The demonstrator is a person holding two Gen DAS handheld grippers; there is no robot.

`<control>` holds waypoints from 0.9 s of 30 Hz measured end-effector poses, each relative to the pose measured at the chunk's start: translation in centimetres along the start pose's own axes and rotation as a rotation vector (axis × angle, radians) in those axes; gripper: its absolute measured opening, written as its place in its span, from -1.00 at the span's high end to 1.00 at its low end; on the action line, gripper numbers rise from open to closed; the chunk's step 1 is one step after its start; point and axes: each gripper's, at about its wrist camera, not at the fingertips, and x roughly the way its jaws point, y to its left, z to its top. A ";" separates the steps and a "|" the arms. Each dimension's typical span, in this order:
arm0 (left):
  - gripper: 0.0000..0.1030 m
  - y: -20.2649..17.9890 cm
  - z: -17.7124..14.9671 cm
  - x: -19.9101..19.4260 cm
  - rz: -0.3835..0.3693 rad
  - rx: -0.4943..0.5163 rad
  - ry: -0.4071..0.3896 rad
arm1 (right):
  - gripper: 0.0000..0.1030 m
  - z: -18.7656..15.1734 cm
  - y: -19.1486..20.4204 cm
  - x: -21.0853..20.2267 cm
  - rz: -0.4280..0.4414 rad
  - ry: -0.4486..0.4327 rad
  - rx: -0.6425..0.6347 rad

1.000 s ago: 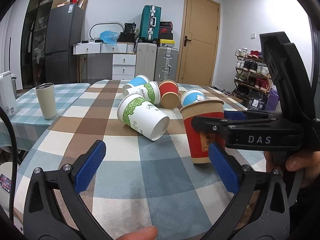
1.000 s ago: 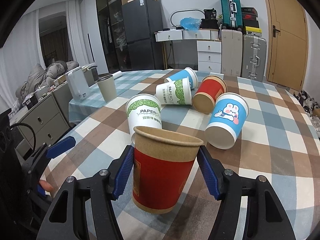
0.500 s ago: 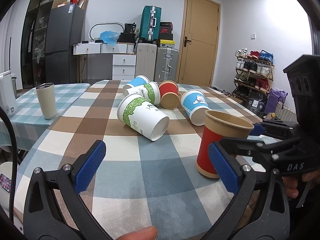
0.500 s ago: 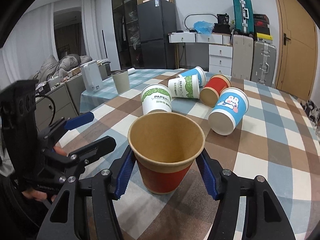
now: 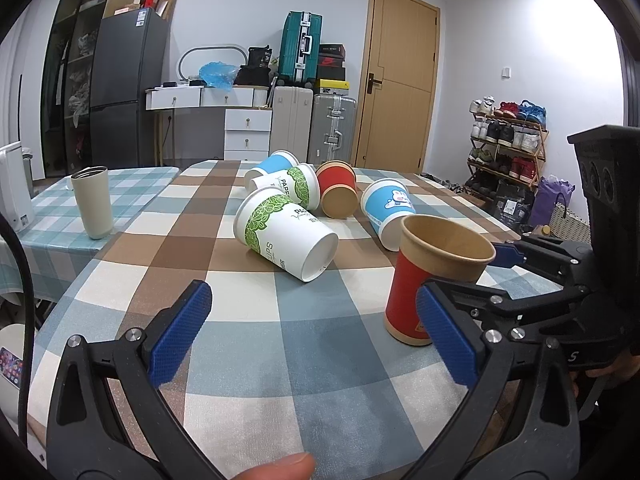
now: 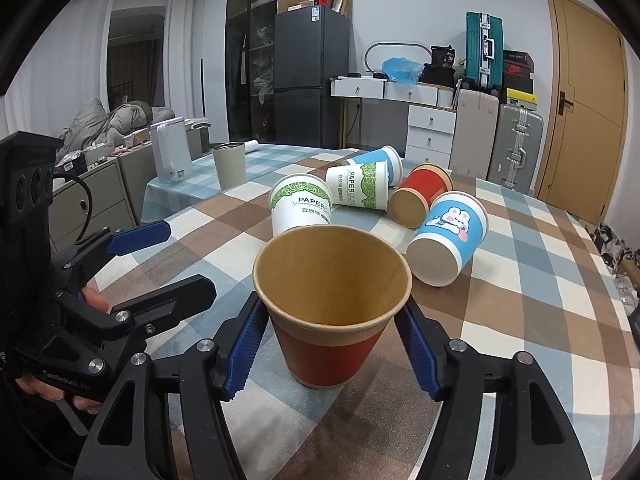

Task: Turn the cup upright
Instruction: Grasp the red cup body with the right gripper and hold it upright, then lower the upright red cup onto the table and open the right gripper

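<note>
In the left wrist view, the left gripper stood wide apart over bare checked tablecloth, grasping nothing. Ahead and to its right the red cup stood upright on its base, mouth up, with the right gripper around its upper wall. Beyond the pads lay the green-leaf cup on its side, and behind that a second leaf cup, a blue cup, another red cup and a bunny cup, all tipped over. A beige tumbler stood far off to the left.

In the right wrist view, the red cup sat between the right gripper's blue pads; the pads lay just beside its wall, though whether they pressed or had let go I could not tell. The left gripper hung splayed to the left.

By my judgement one cup was righted; five were left lying.

Only the left view showed the cup's base flat on the cloth; only the right view looked down into its empty brown inside and showed the bunny print plainly.
</note>
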 end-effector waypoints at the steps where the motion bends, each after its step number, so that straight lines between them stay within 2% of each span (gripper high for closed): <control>1: -0.98 0.0 0.0 0.0 0.000 0.000 0.000 | -0.48 0.0 -0.2 0.0 0.002 -0.001 0.007; 10: -0.98 -0.1 -0.1 0.0 -0.006 0.003 -0.002 | -0.98 -1.0 -2.4 -2.2 0.016 -0.063 0.072; 16: -0.98 -0.7 -0.1 0.2 -0.023 0.015 -0.004 | -0.99 -2.2 -4.0 -4.9 0.035 -0.159 0.099; 23: -0.98 -1.3 -0.2 0.3 -0.041 0.030 -0.003 | -0.99 -3.0 -5.0 -6.8 0.060 -0.225 0.131; 27: -0.98 -1.3 -0.2 0.3 -0.041 0.029 -0.003 | -0.99 -3.2 -5.1 -6.9 0.058 -0.233 0.131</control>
